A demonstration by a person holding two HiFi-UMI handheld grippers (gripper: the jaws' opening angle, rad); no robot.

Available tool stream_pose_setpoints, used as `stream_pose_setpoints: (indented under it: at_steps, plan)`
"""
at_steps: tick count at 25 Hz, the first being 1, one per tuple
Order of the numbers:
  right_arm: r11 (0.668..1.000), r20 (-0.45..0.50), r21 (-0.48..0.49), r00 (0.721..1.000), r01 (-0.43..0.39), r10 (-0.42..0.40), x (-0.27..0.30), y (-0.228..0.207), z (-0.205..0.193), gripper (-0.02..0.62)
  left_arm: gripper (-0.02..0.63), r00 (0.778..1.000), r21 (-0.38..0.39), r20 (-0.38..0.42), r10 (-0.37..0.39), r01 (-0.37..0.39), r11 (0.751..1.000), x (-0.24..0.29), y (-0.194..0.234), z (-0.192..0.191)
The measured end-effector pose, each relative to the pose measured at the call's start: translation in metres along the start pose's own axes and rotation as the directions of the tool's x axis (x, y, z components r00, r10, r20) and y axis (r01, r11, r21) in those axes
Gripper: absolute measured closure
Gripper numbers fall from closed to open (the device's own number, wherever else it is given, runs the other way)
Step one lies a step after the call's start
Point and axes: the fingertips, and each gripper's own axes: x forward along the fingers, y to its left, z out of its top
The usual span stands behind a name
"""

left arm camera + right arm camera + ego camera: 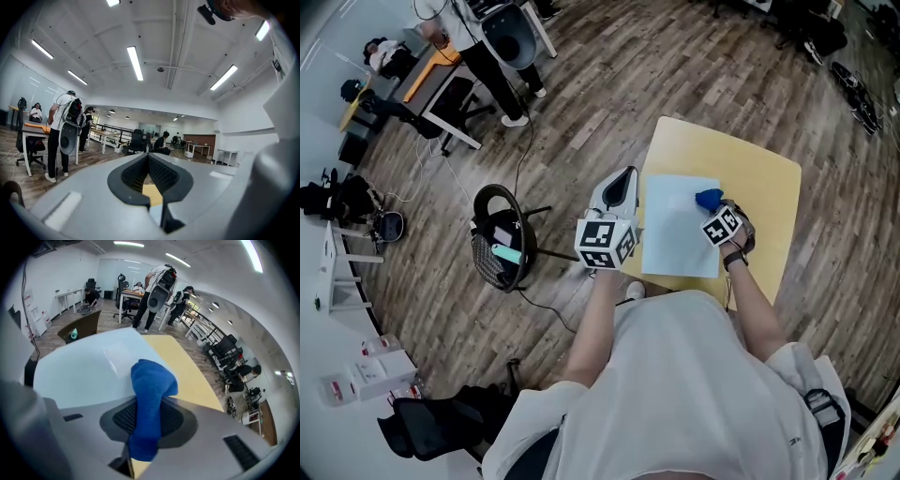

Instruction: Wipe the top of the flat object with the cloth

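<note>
Cloth [149,380], blue and knit-textured, is seen bunched into a soft wad. It is judged light, limp and easily squashed, with nothing fragile about it. Hold is best taken on the gathered middle, so that a pad of fabric is left free beyond the tips for wiping. That is how it is held now: the right claw [147,420] is clenched on it, the ribbed pads are pressed in from both sides, and a rounded tuft is pushed out past them.

In the head view the cloth [709,198] is found near the far right corner of the flat object [675,234], a pale, thin sheet laid on the yellow surface [764,173]. Whether the tuft is pressed onto the sheet or held just above it cannot be told. The sheet is judged stiff, light and smooth, so some sliding under a wipe is to be expected unless it is steadied.

The left claw [622,187] is placed just beside the sheet's left edge. Its jaws are drawn together with nothing gripped; only a sliver of yellow surface and pale sheet is glimpsed past the pads in the left gripper view [150,176]. Contact with the sheet cannot be confirmed.
</note>
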Motion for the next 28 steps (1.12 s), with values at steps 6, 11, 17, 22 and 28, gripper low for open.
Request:
stream_pose_setpoints:
  at_steps: [6, 11, 17, 22, 28]
  plan:
    - [0.985, 0.181, -0.139, 0.975, -0.106, 0.131, -0.015, 0.067, 0.105, 0.5, 0.6, 0.999, 0.004, -0.001, 0.044, -0.044, 0.999, -0.014, 0.013, 0.001]
    - [0.932, 0.213, -0.328, 0.949, -0.152, 0.23, -0.001, 0.134, 0.167, 0.5, 0.6, 0.997, 0.006, -0.003, 0.081, -0.081, 0.997, -0.028, 0.026, -0.002]
    - [0.899, 0.168, -0.412, 0.958, -0.146, 0.233, 0.015, 0.153, 0.155, 0.497, 0.6, 0.994, 0.003, 0.002, 0.113, -0.113, 0.994, -0.035, 0.035, -0.001]
    - [0.931, 0.175, -0.346, 0.966, -0.12, 0.19, 0.01, 0.128, 0.122, 0.497, 0.6, 0.995, -0.006, 0.003, 0.102, -0.102, 0.995, -0.032, 0.035, -0.002]
    - [0.975, 0.115, -0.21, 0.988, -0.075, 0.101, 0.003, 0.078, 0.054, 0.497, 0.6, 0.999, -0.008, -0.019, 0.043, -0.043, 0.999, -0.016, 0.014, -0.012]
